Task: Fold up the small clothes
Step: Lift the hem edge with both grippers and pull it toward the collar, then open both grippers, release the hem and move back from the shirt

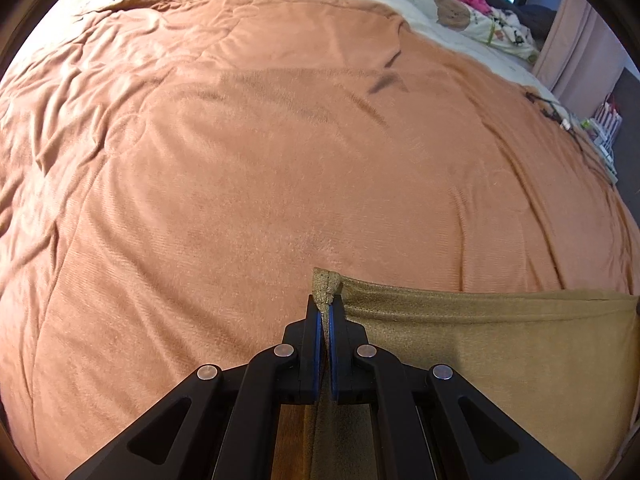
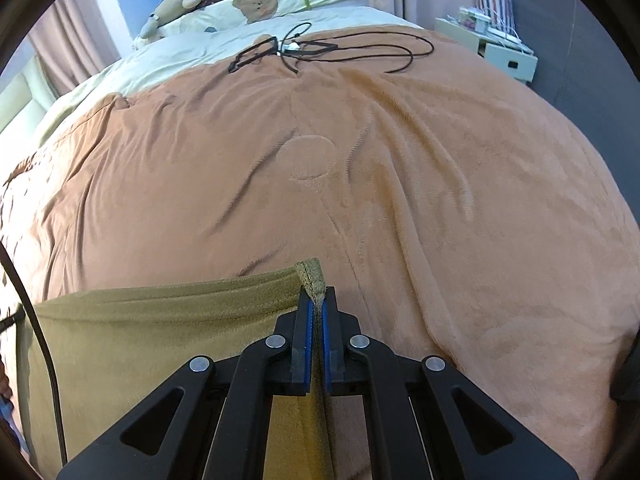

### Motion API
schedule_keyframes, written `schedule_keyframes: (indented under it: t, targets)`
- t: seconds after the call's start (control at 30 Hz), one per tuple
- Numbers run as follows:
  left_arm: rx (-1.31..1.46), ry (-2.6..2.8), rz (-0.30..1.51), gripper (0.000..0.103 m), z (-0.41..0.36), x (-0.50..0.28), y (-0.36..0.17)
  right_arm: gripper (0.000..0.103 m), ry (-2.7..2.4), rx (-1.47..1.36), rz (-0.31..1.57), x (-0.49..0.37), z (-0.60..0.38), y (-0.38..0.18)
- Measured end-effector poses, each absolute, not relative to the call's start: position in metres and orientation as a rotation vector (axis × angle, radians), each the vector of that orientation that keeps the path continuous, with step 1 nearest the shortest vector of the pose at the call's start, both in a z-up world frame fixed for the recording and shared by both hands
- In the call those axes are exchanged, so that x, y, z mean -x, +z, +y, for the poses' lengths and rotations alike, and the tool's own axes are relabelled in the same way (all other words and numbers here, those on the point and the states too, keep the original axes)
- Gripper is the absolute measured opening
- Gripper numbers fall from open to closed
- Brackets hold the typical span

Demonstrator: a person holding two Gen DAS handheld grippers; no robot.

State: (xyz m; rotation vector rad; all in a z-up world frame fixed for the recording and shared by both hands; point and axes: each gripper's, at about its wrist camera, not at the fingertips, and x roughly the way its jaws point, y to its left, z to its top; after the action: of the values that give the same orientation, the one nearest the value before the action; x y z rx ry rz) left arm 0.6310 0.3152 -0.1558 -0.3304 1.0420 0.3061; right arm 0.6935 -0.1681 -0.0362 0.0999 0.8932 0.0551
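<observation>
One olive garment (image 1: 480,344) (held taut), two hand-held grippers (image 1: 326,308) (image 2: 317,300), one blanket (image 1: 240,160).

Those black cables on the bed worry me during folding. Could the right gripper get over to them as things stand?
Probably not freely: the right gripper is shut on a corner of the tan garment, and the black cables lie far up the orange blanket. Nothing blocks the path.
</observation>
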Motion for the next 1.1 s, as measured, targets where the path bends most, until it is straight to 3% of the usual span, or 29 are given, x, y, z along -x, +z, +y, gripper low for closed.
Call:
schedule_keyframes:
  t: [0.17,0.27,0.33,0.4,0.43,0.87,0.97,1.03,1.1]
  targets:
    - [0.344,0.296,1.052,0.005,0.311,-0.635,-0.159,0.001,0.076,-0.099,0.912,-0.701,-0.164,-0.045]
    - [0.339,0.302,1.042,0.022,0.315,-0.629,-0.146,0.006,0.073,-0.061,0.887,-0.693,-0.164,-0.036]
    - [0.357,0.292,1.013,0.038,0.318,-0.621,-0.135,0.017,0.057,-0.048,0.88,-0.686,-0.169,-0.03]
    - [0.378,0.28,0.996,0.044,0.322,-0.61,-0.125,0.052,0.058,-0.065,0.863,-0.677,-0.176,-0.023]
    - [0.372,0.282,0.995,0.044,0.322,-0.605,-0.121,0.055,0.063,-0.074,0.844,-0.669,-0.18,-0.018]
    - [0.394,0.272,0.952,0.057,0.313,-0.522,-0.077,0.056,0.072,-0.067,0.804,-0.568,-0.199,0.016]
    - [0.389,0.262,0.947,0.07,0.306,-0.505,-0.068,0.056,0.086,-0.084,0.815,-0.548,-0.207,0.023]
    - [0.365,0.265,0.926,0.087,0.298,-0.491,-0.062,0.058,0.118,-0.099,0.843,-0.534,-0.21,0.023]
    - [0.355,0.274,0.915,0.091,0.29,-0.476,-0.059,0.064,0.144,-0.107,0.849,-0.523,-0.213,0.023]
